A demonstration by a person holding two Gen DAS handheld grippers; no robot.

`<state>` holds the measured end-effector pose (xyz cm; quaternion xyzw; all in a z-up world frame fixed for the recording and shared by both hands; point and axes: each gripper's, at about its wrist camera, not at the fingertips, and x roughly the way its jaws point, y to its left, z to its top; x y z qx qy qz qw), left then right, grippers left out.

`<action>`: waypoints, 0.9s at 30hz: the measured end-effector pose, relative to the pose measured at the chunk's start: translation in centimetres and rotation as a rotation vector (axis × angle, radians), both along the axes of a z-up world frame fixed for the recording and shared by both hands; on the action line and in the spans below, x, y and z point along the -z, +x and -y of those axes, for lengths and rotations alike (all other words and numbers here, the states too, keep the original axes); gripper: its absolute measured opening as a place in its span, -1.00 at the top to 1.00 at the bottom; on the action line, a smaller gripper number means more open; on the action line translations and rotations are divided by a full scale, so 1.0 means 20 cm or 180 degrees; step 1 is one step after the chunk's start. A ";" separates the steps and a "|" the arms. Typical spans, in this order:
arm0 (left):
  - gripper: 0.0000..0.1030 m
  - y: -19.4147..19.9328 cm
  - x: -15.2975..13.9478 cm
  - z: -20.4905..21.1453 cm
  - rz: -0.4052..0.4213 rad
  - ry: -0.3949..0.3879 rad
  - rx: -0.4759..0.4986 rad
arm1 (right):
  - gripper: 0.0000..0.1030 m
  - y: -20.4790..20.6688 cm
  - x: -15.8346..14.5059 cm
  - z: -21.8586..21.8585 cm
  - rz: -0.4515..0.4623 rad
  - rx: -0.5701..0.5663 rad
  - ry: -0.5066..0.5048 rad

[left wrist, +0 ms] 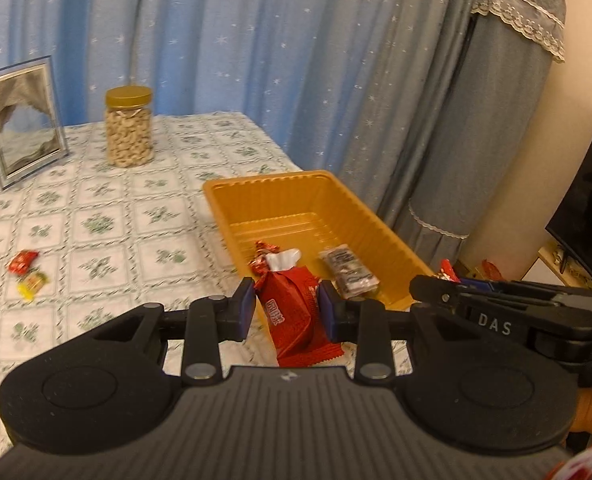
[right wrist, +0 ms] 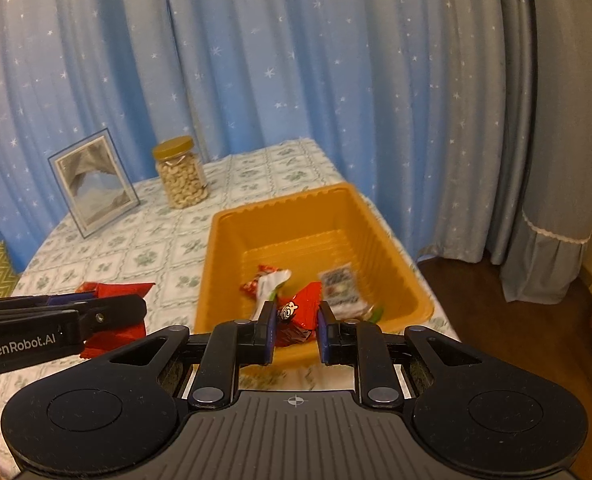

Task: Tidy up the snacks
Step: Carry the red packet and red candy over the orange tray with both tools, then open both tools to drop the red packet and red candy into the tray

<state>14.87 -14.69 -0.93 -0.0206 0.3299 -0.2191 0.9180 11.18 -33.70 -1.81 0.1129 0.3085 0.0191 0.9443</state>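
Blue starred curtains behind a floral-cloth worktop point(left wrist: 96, 208). Left tool point(left wrist: 286, 312) is clamped on a red snack packet point(left wrist: 292, 320), just short of the orange tray point(left wrist: 256, 184). Right tool point(right wrist: 295, 330) is clamped on a small red snack point(right wrist: 296, 312) over the tray's near end. About three snacks already lie in the tray. Two small candies point(left wrist: 26, 272) are left out on the cloth, so roughly halfway. One nut jar point(left wrist: 129, 128), one picture frame point(left wrist: 22, 120).
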 end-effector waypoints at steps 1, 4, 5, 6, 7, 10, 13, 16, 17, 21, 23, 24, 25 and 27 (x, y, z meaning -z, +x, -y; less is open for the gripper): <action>0.41 0.02 0.00 0.02 -0.0002 0.0000 0.0020 | 0.59 0.02 0.00 0.01 0.0001 -0.0002 -0.0011; 0.41 0.06 0.00 0.07 -0.0003 0.0015 0.0062 | 0.59 0.08 0.00 0.04 0.0005 -0.0014 -0.0042; 0.41 0.08 0.00 0.08 -0.0004 0.0017 0.0075 | 0.59 0.10 0.00 0.05 0.0005 -0.0021 -0.0060; 0.41 0.09 0.00 0.09 -0.0006 0.0018 0.0084 | 0.59 0.12 0.00 0.05 0.0002 -0.0028 -0.0078; 0.41 0.11 0.00 0.11 -0.0006 0.0022 0.0092 | 0.59 0.13 0.00 0.06 -0.0005 -0.0033 -0.0092; 0.41 0.15 0.00 0.13 -0.0007 0.0025 0.0112 | 0.59 0.19 0.01 0.07 -0.0025 -0.0045 -0.0130; 0.41 0.19 0.01 0.15 -0.0013 0.0035 0.0121 | 0.59 0.23 0.03 0.08 -0.0058 -0.0049 -0.0145; 0.41 0.23 0.02 0.17 -0.0044 0.0052 0.0139 | 0.59 0.27 0.05 0.10 -0.0088 -0.0045 -0.0156; 0.41 0.24 0.02 0.17 -0.0052 0.0055 0.0148 | 0.59 0.28 0.05 0.10 -0.0096 -0.0039 -0.0155; 0.41 0.29 0.04 0.19 -0.0084 0.0061 0.0166 | 0.59 0.30 0.06 0.13 -0.0107 -0.0013 -0.0143; 0.41 0.32 0.05 0.20 -0.0101 0.0067 0.0169 | 0.59 0.31 0.06 0.14 -0.0113 -0.0005 -0.0139; 0.41 0.33 0.05 0.20 -0.0111 0.0071 0.0166 | 0.59 0.32 0.06 0.15 -0.0117 -0.0002 -0.0140; 0.41 0.34 0.06 0.20 -0.0122 0.0076 0.0172 | 0.59 0.32 0.06 0.15 -0.0119 0.0002 -0.0140; 0.41 0.35 0.07 0.21 -0.0146 0.0080 0.0181 | 0.59 0.33 0.06 0.16 -0.0123 0.0012 -0.0135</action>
